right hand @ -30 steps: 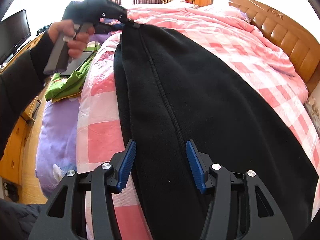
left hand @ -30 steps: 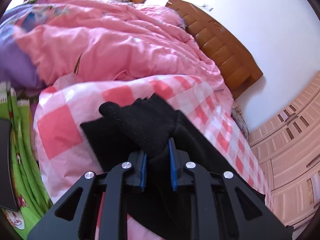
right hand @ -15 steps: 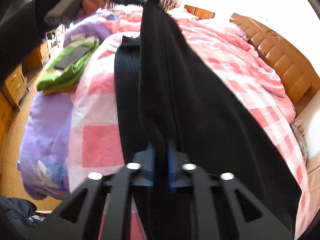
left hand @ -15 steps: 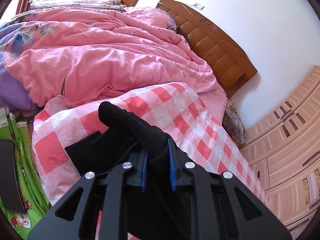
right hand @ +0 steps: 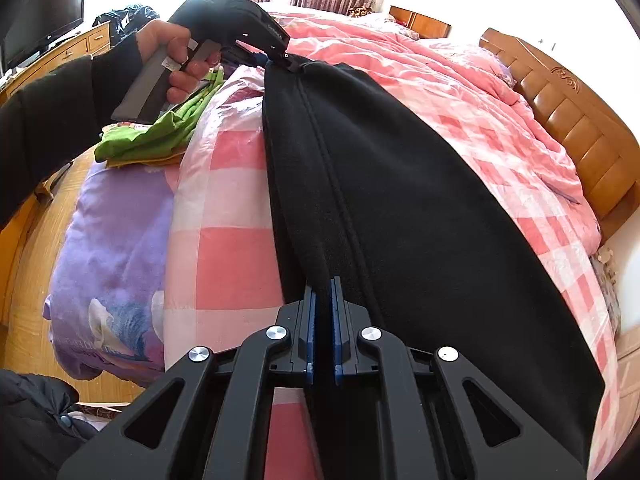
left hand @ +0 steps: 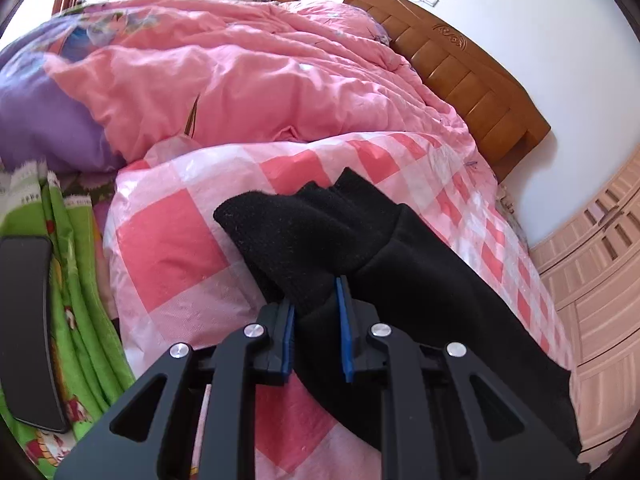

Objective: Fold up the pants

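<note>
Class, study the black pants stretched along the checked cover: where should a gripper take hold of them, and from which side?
Grip the black pants at their ends, along the near long edge. The left gripper already pinches the ribbed cuff end; the right gripper pinches the opposite end beside the seam. Come in lengthwise from each end, since the cloth lies flat on the checked cover.

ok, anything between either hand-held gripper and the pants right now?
Nothing visible. The left hand-held gripper is shut on the ribbed cuff end of the black pants; the right hand-held gripper is shut on their other end, over the checked sheet.
</note>
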Demonstrator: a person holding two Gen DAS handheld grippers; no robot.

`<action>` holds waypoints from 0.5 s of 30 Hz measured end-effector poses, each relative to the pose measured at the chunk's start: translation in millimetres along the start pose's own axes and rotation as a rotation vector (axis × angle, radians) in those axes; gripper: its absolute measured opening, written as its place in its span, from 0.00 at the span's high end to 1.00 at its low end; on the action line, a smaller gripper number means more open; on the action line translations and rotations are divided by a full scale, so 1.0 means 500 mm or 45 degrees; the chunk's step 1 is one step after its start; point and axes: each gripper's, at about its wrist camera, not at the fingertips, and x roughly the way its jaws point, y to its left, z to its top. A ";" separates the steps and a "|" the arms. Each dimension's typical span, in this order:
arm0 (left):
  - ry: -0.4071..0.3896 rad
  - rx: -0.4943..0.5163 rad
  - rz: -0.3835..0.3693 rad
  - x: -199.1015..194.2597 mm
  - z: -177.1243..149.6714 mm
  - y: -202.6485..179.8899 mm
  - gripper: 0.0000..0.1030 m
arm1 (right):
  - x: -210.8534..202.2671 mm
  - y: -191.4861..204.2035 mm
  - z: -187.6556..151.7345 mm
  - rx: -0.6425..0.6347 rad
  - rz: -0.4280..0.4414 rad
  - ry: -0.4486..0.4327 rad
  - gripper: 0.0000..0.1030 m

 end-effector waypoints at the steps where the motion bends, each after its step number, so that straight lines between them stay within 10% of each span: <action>1: -0.024 0.033 0.012 -0.011 -0.003 -0.011 0.82 | 0.004 0.003 -0.003 0.000 0.002 0.008 0.92; 4: -0.003 0.072 0.136 0.002 -0.007 -0.013 0.59 | 0.008 0.004 -0.013 0.024 0.028 -0.014 0.80; 7: -0.066 -0.062 0.196 -0.021 0.004 0.019 0.34 | -0.012 -0.002 -0.012 0.075 0.135 -0.002 0.10; 9: -0.258 -0.103 0.353 -0.083 0.017 0.016 0.27 | -0.044 -0.012 -0.012 0.082 0.142 -0.079 0.07; 11: -0.319 -0.041 0.255 -0.116 0.032 -0.019 0.26 | -0.060 -0.035 -0.009 0.141 0.142 -0.106 0.07; 13: -0.197 0.104 0.117 -0.095 0.042 -0.078 0.26 | -0.072 -0.074 -0.005 0.254 0.145 -0.155 0.07; 15: -0.020 0.294 0.193 -0.034 0.030 -0.144 0.26 | -0.070 -0.114 -0.010 0.386 0.150 -0.171 0.07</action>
